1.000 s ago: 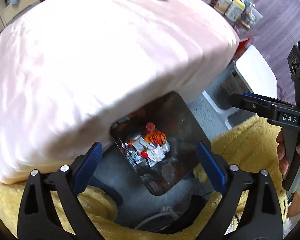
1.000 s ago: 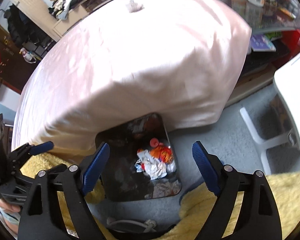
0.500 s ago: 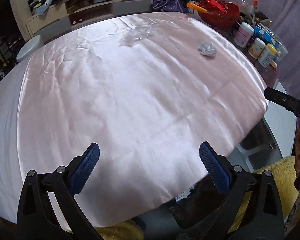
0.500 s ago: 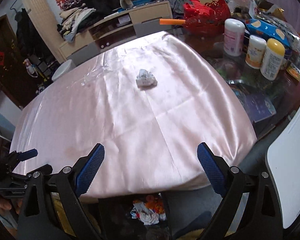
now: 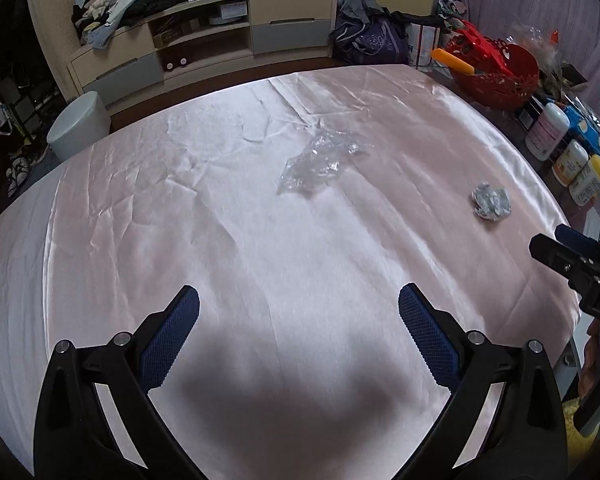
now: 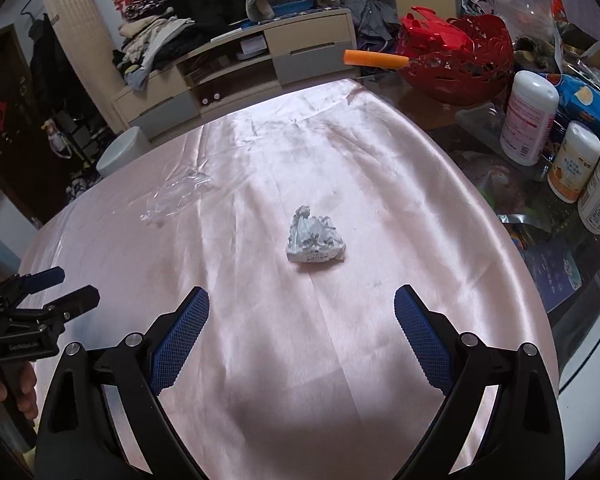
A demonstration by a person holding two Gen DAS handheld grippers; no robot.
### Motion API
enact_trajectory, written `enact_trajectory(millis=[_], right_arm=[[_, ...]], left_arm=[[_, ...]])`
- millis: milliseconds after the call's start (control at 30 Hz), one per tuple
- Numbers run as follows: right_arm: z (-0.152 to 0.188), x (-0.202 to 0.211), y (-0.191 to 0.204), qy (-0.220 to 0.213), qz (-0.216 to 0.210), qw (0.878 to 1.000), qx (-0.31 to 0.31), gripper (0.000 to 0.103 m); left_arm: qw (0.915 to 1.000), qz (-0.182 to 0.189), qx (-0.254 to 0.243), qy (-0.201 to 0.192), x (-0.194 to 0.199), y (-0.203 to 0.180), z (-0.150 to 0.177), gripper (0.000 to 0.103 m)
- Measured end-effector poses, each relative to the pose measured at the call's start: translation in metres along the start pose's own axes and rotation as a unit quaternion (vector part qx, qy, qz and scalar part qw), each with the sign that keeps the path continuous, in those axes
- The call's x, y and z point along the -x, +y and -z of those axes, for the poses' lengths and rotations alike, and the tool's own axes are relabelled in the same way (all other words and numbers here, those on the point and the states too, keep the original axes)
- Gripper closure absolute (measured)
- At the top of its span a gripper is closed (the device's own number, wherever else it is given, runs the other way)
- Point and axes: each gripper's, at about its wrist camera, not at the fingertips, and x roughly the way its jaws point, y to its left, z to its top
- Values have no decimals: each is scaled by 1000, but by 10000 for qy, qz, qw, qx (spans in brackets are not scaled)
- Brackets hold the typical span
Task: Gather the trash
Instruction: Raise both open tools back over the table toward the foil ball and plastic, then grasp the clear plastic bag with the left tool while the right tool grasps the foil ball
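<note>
A crumpled grey-white paper ball lies on the pink satin tablecloth, just ahead of my right gripper, which is open and empty. The ball also shows in the left wrist view, far right. A crumpled clear plastic wrapper lies mid-table, well ahead of my left gripper, which is open and empty. The wrapper shows in the right wrist view at the left.
A red basket with an orange-handled tool, bottles and snack packs crowd the glass table's right side. A cabinet with piled clothes stands behind. A white stool sits at the far left.
Both grippers have risen from over the trash bin on the floor to above the tabletop. The bin has dropped out of view; the wrapper and paper ball are now in front.
</note>
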Motion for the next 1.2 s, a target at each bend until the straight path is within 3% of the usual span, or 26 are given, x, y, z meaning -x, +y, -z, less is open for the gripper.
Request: enact_trajectory(millis=[267,500,667,700,767,800,900,1200], right_arm=[[-20,-33,-1,-47,112,9999,-17,9],[-28,-55,4,33,76,9999,89,13],[-26,-67,7,121,197,9994,263,30],[-26,-69,8,157,216,9992,284,37],[-24,-69,9,125,342,9987,367,51],[-23,-69,10,136,372,9984,400,62],[-23,-63,7,155,312,9988,336,68],[-10,-20,7,95,301,9988,378,69]], left_arm=[[9998,-26,-58,-169,-44,-6,-54,8],[9998,-26,-49,-165,-85,-6,-79,10],[9998,-10,-187,-113,-97,-11,-81,32],[9997,3,-221,-85,-98,-12,-81,36],[9996,39,-288,-13,-102,-14,-80,58],[9995,58,-299,0,-103,-15,-79,58],[9995,120,-275,-14,-98,-16,-75,64],[9986,245,-458,-11,-48,-26,-37,71]])
